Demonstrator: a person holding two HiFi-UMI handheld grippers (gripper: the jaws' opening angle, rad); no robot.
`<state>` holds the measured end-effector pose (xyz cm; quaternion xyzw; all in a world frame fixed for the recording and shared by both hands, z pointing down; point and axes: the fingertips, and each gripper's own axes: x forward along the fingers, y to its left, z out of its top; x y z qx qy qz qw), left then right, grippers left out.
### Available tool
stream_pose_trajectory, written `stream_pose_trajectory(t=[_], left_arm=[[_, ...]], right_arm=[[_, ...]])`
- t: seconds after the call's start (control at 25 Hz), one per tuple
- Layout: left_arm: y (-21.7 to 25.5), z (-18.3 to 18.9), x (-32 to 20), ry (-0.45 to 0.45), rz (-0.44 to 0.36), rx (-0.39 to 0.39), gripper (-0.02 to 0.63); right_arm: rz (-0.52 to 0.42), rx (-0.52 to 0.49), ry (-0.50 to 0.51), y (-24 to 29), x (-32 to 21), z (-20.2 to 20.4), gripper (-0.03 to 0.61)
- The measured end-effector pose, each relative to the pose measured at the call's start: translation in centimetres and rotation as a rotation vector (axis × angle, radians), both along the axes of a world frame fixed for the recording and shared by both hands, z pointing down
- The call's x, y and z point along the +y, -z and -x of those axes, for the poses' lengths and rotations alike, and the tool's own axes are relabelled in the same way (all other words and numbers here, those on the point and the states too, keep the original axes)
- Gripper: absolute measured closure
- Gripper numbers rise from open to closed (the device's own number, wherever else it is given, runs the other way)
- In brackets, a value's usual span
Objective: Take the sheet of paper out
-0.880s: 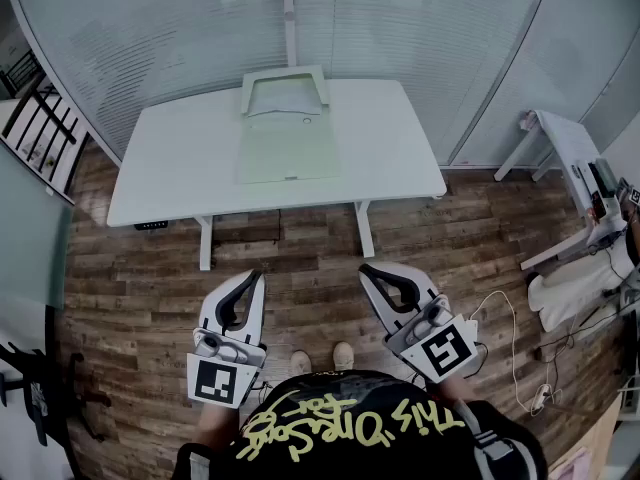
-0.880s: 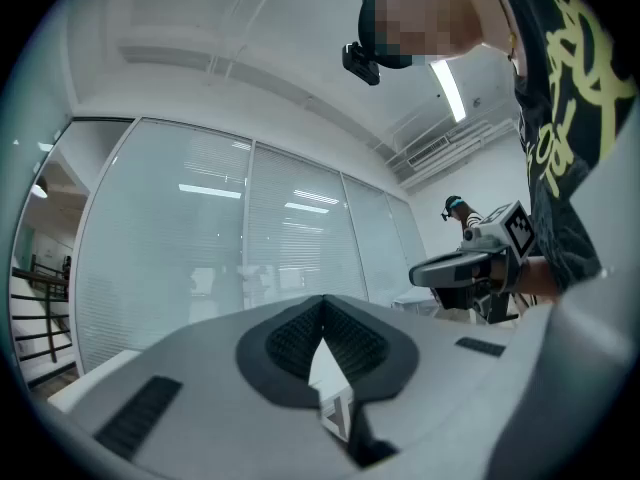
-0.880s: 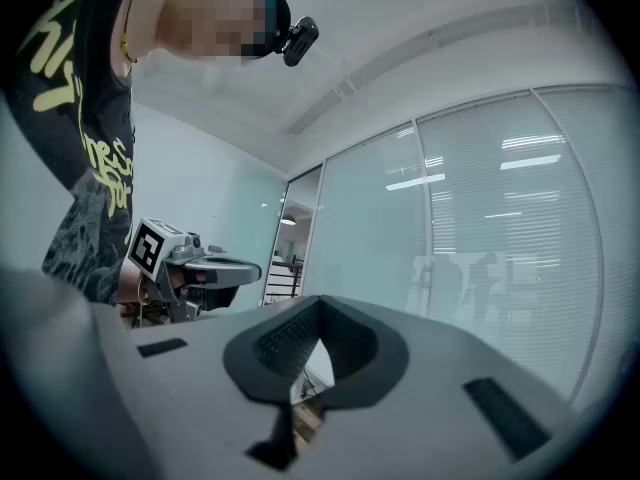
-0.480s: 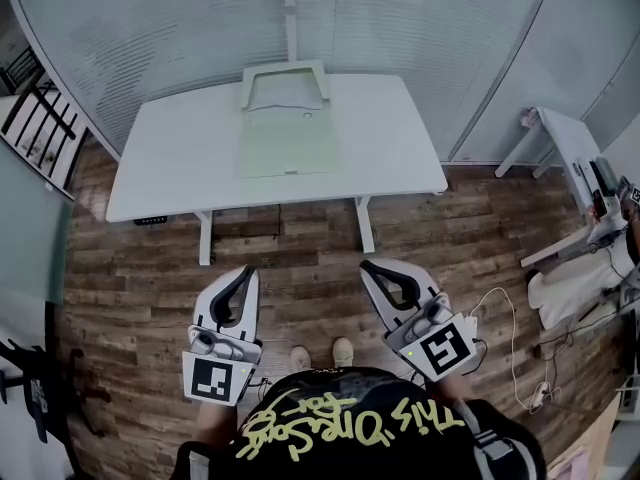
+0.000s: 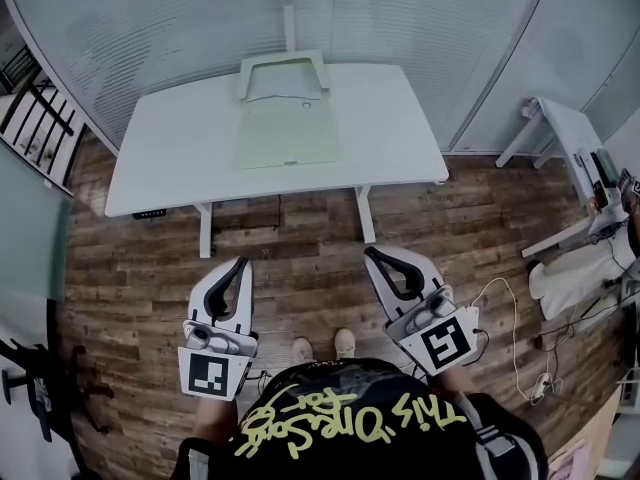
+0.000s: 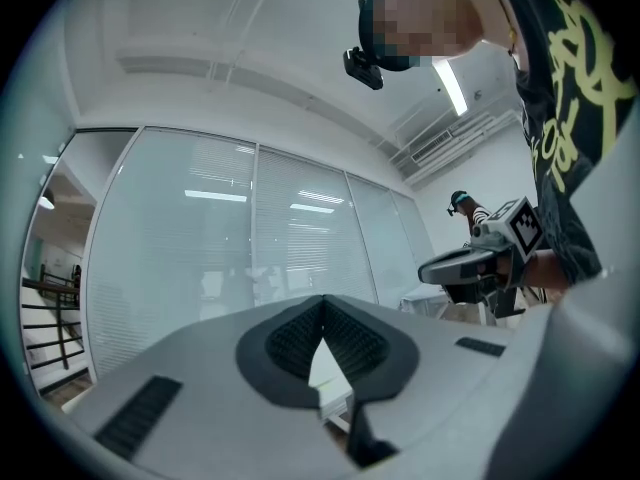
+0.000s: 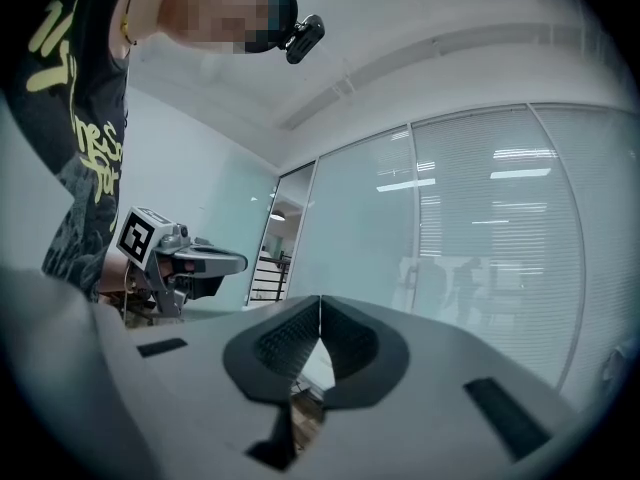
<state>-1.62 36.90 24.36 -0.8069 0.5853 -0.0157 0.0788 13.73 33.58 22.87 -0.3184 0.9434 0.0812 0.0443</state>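
- Wood-plank floor (image 5: 300,238) fills the middle of the head view, and it lies between the person and the white table (image 5: 170,158). The task is judged not yet begun.
- Nothing is seen taken out. The approach to the table, the grasp and the pull are all left to do.
- The left gripper (image 5: 240,266) is seen at the lower left of the head view. Its jaws are clenched together on nothing, as its own view confirms, where the ribbed pads meet.
- The right gripper (image 5: 374,255) is seen at the lower right. It is likewise pressed closed and empty, and is held well apart from the table.
- A pale green flat rectangle (image 5: 288,136) is seen lying at the upper centre of the frame, on the far half of the tabletop. It is judged to be a folder or sleeve with the sheet of paper in it.
- It looks thin and smooth, and it lies flat. A whiter framed shape (image 5: 283,73) adjoins its far edge.
- No separate sheet can be made out at this range.
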Motion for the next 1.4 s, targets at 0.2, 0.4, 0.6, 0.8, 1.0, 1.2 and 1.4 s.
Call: stream_pose_trajectory(t=[0.2,0.4,0.6,0.8,1.0,1.2,1.4], left_arm=[[-0.1,1.0,0.0,0.006,0.004,0.002,0.609],[-0.1,2.6,-0.4,-0.004,0.012,0.011,0.609],[0.0,3.5,-0.6,-0.039,0.015,0.042,0.609],[-0.3,4.7,-0.8,-0.071,0.016,0.047,0.609],[-0.1,5.3,-1.2,-0.117,-0.025,0.002,0.609],[-1.2,5.7,-1.9,-0.111,0.031,0.012,0.609],[-1.3,5.5,-3.4,-0.106,0.036,0.031,0.609]], right_arm=[[0.016,0.001,-0.009,-0.3,-0.3,0.5,0.570],[0.034,0.000,-0.024,-0.4,-0.8,1.7,0.570],[0.038,0.010,-0.048,-0.6,-0.9,2.9,0.569],[0.046,0.013,-0.074,-1.2,-0.5,4.0,0.569],[0.054,0.005,-0.107,-1.4,-0.6,4.7,0.569],[0.061,0.015,-0.123,-1.7,-1.4,5.1,0.569],[0.042,0.018,-0.137,-1.4,-3.1,5.3,0.569]])
